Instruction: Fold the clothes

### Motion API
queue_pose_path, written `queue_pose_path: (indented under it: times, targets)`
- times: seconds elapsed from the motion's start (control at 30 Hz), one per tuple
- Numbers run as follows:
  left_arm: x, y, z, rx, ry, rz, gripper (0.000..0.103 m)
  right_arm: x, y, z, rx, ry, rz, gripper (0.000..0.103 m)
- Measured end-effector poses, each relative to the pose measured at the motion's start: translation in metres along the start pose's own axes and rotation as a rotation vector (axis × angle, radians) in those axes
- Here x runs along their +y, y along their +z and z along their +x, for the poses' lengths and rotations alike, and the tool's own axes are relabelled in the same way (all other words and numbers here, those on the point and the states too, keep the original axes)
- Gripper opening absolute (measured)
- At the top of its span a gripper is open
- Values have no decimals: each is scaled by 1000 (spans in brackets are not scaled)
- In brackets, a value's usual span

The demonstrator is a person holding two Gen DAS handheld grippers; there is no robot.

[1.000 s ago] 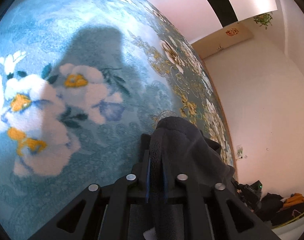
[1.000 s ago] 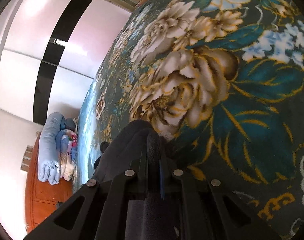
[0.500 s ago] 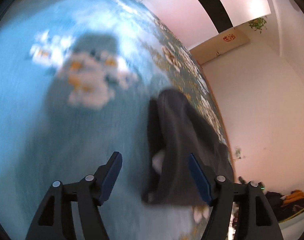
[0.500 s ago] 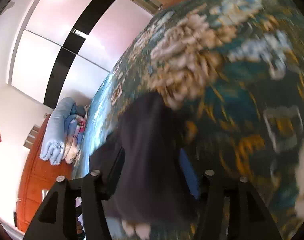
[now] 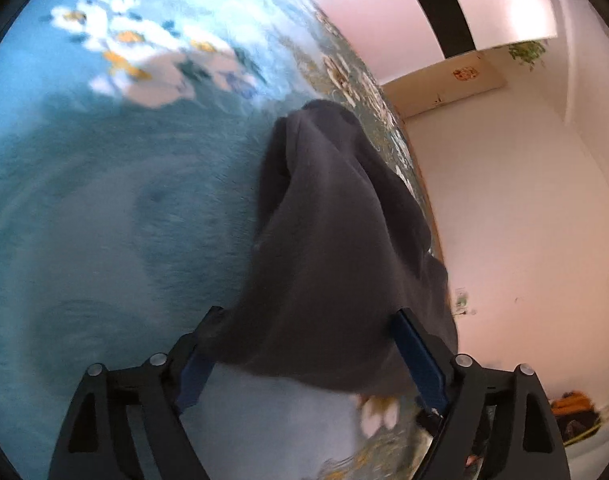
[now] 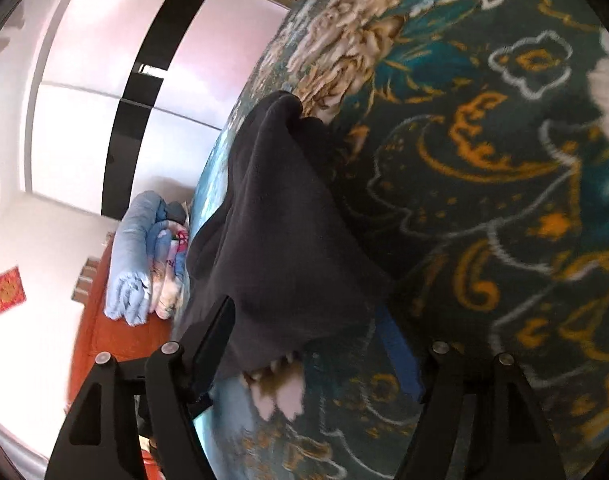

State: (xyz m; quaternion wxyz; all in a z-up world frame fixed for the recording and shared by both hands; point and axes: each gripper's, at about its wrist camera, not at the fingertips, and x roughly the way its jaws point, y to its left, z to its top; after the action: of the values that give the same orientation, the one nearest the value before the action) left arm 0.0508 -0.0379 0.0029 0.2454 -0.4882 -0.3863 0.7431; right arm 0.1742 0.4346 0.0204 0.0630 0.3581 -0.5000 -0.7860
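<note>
Released since a second ago, the dark grey fleece garment [image 5: 328, 240] [image 6: 280, 236] is seen lying on the floral blue-green plush blanket [image 5: 104, 208] between the wide-spread jaws of both the left gripper [image 5: 304, 364] and right gripper [image 6: 304, 344], neither holding anything. No legible writing is found.

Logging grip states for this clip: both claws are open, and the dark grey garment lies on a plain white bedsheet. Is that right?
Not quite. The claws are open, left claw and right claw, fingers spread wide. But the dark grey garment lies on a floral blanket, blue-green with white and gold flowers, not a plain white sheet. Both wrist views show the pattern.
</note>
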Motion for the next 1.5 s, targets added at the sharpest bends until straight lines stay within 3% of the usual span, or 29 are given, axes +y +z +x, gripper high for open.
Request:
queue_pose_path:
  times: [0.37, 0.47, 0.53, 0.6, 0.7, 0.83, 0.93, 1.03, 1.13, 1.33, 1.5]
  targets:
    - [-7, 20, 19, -75, -4, -7, 89, 15, 12, 28, -103, -19, 37, 75]
    - [-3, 16, 14, -92, 17, 1, 78, 19, 11, 28, -129, -26, 39, 74]
    - [0, 14, 9, -107, 24, -1, 69, 20, 10, 26, -132, -20, 32, 61]
    - [-2, 12, 7, -115, 30, 8, 56, 24, 10, 24, -128, -24, 24, 55]
    - [-18, 15, 2, -138, 60, 63, 46, 38, 12, 21, -121, -34, -3, 47]
    - [-40, 39, -8, -152, 73, 121, 40, 70, 22, 21, -111, -40, -59, 43]
    - [-71, 67, -34, -207, 55, 197, 35, 106, 34, 18, -121, 8, -100, 41]
    - [-85, 80, -70, -271, 19, 255, 35, 105, 22, 30, -87, 30, -115, 41]
    - [-65, 81, -98, -300, 29, 274, 35, 96, 6, 44, -45, 45, -124, 41]
    - [-6, 64, -97, -247, 28, 163, 34, 63, -27, 70, 24, 68, -90, 41]
    - [40, 50, -95, -202, 20, 67, 38, 44, -29, 64, 31, 114, -41, 42]
